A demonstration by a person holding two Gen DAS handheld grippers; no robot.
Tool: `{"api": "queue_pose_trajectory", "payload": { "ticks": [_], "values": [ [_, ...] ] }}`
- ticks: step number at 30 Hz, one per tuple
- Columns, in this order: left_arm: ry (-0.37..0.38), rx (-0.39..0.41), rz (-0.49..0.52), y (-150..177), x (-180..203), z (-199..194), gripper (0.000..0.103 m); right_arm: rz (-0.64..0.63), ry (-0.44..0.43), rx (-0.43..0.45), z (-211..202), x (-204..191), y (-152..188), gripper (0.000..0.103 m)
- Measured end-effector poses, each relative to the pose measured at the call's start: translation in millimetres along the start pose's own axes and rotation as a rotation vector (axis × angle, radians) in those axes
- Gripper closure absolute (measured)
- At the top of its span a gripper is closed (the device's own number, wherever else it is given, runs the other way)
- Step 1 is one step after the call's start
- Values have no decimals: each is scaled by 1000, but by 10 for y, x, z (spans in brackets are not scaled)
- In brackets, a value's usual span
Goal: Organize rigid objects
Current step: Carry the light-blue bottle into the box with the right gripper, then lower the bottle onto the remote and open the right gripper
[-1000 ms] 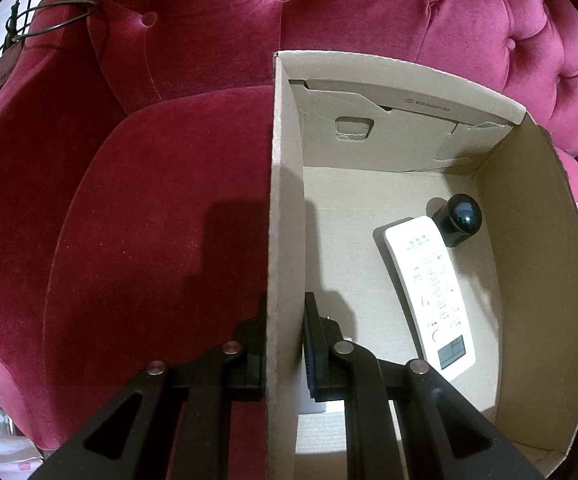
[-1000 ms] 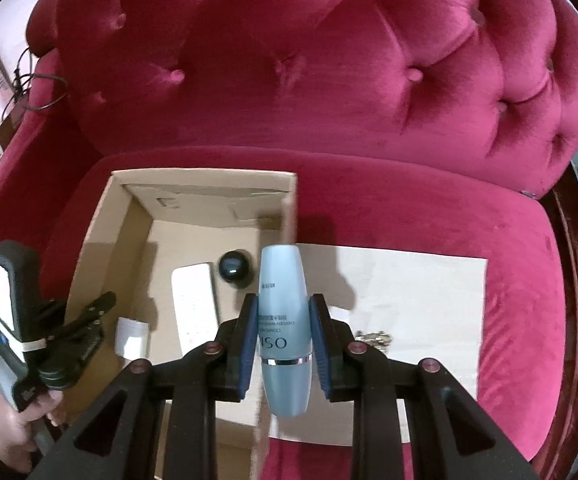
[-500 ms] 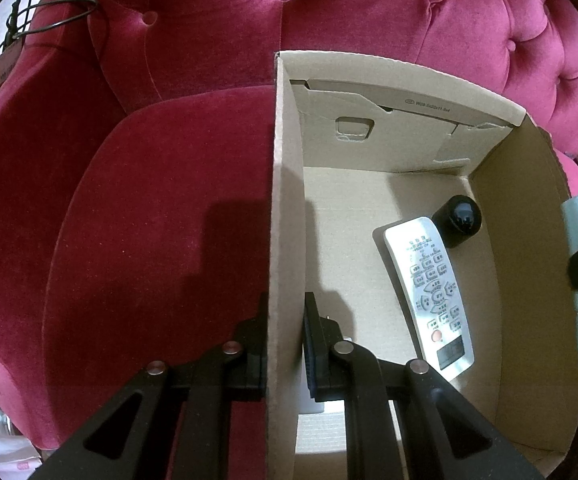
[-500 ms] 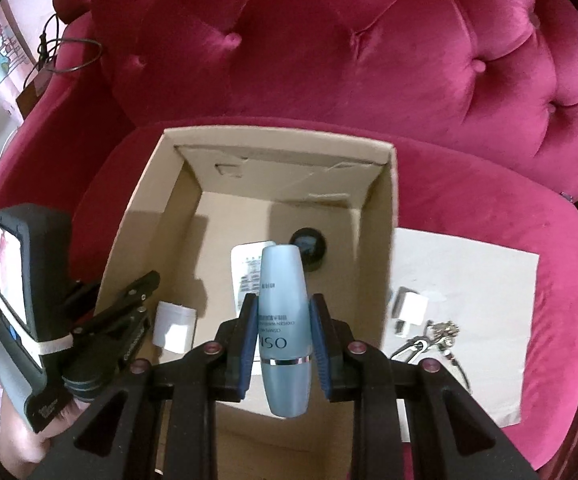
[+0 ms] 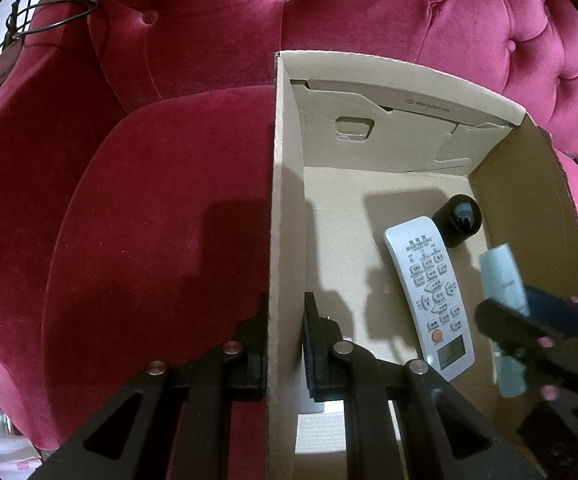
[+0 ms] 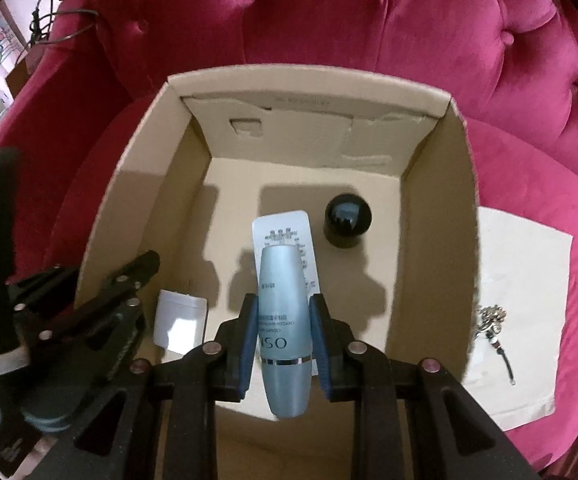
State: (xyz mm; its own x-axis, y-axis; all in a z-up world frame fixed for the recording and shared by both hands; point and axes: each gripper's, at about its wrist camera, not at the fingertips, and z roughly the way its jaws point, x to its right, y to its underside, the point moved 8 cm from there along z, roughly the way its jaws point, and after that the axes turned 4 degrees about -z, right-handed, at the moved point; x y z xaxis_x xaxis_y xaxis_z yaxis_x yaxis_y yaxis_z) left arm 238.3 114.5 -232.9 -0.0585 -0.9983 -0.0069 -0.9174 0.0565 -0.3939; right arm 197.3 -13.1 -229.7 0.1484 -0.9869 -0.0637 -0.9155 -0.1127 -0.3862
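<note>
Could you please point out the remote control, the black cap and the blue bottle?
remote control (image 5: 429, 292), left wrist view, on its keypad.
black cap (image 6: 347, 216), right wrist view, on its glossy top.
blue bottle (image 6: 283, 304), right wrist view, on its body.

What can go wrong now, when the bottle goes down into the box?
1. The blue bottle, held in the right gripper, hangs right above the remote and may land on it.
2. It might knock the black cap.
3. The left gripper clamps the box wall; pulling may tilt the box.
</note>
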Motion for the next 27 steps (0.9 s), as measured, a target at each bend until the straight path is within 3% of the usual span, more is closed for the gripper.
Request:
{"api": "queue_pose_trajectory", "payload": {
  "ticks": [13, 27],
  "values": [
    [1, 0, 0, -1, -1, 0, 90, 28, -12, -37, 281, 11, 101, 75],
    [-2, 0, 3, 1, 2, 8, 90, 15, 2, 2, 124, 7, 3, 72]
  ]
}}
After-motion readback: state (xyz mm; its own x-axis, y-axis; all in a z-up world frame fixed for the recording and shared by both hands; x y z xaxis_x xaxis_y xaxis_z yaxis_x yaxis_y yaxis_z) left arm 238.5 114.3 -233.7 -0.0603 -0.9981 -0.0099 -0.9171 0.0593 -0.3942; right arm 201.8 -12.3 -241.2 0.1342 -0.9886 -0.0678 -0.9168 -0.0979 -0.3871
